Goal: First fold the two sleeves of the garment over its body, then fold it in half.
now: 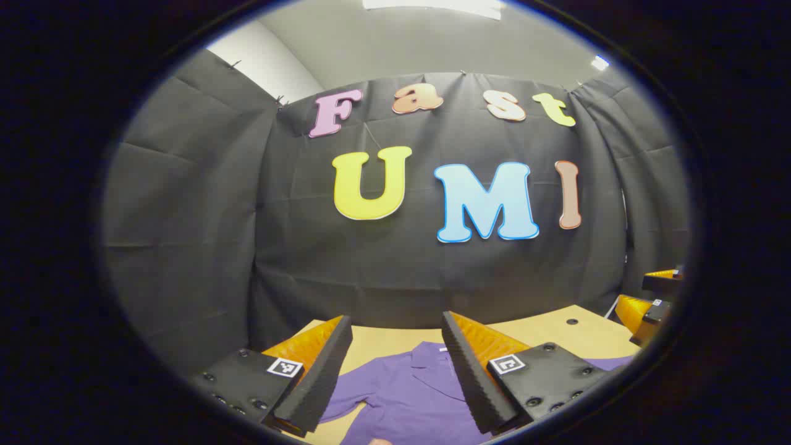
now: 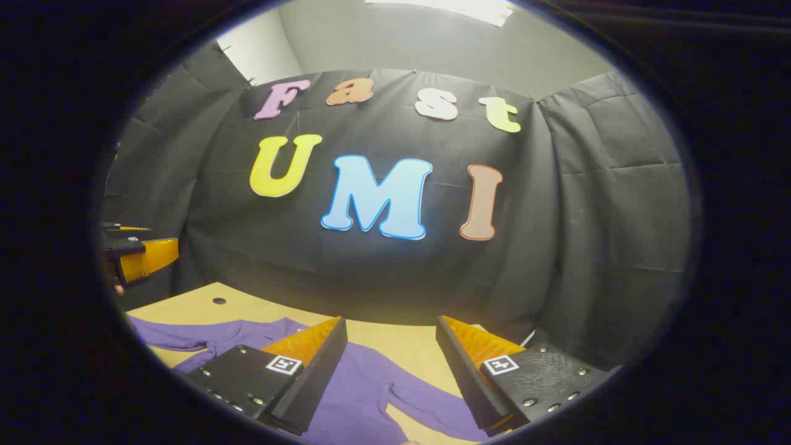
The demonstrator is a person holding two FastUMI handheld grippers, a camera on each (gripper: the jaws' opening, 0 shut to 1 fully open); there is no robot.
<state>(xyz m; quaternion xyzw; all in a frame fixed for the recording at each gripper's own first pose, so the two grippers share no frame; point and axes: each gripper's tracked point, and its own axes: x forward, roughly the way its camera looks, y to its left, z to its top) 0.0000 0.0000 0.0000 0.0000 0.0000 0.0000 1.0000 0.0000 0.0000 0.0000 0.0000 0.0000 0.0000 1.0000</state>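
A purple collared shirt lies flat on the wooden table, collar toward the booth wall. My left gripper hangs open above its collar and left shoulder, nothing between the fingers. In the right gripper view the same purple shirt spreads below, one sleeve running to the right and the other sleeve to the left. My right gripper is open above the shirt's right side. Each view catches the other gripper at its edge: the right gripper and the left gripper.
Black cloth walls close the booth behind and beside the table. A small dark hole marks the table top near the far edge, also seen as the hole. Bare table lies between the shirt and the wall.
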